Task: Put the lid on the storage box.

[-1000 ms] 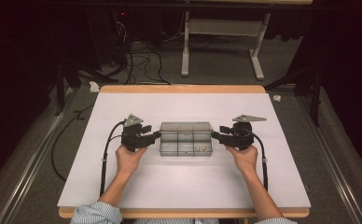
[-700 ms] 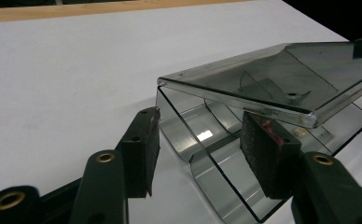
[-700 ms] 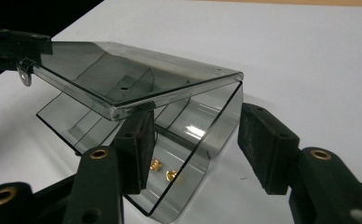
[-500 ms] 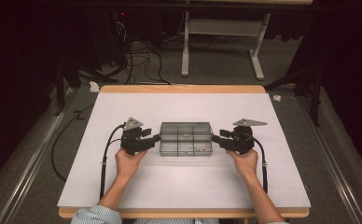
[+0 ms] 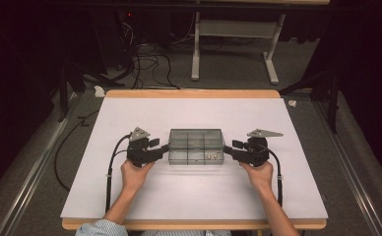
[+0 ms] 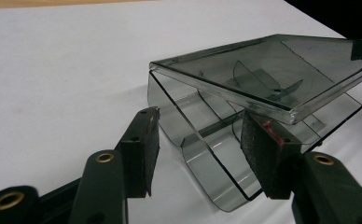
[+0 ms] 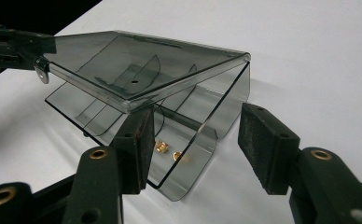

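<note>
Forearms come in from the near edge of the tabletop [image 5: 194,196], and we see each hand wrapped around the body of its claw, both claws pointing inward toward each other and lying low and roughly level over the white surface. The left claw [image 5: 162,149] meets the left end of a smoky clear plastic box [image 5: 196,146]; the right claw [image 5: 230,150] meets its right end. The box sits near the middle of the tabletop, between the two hands.

In the left gripper view we see the left claw [image 6: 200,140] part open, one pad beside the box wall [image 6: 188,135] and the other tucked under the raised lid [image 6: 263,74]; we cannot tell whether the pads press on it. In the right gripper view the right claw [image 7: 195,140] stands part open too, one pad under the lid edge, the other clear of the wall.

The box is grey-tinted and see-through, split by curved dividers into compartments, its flat hinged lid tilted up ajar. Two small brass-coloured bits [image 7: 167,150] lie in one compartment at the right end. A metal clasp [image 7: 41,70] hangs at the lid's far corner.
</note>
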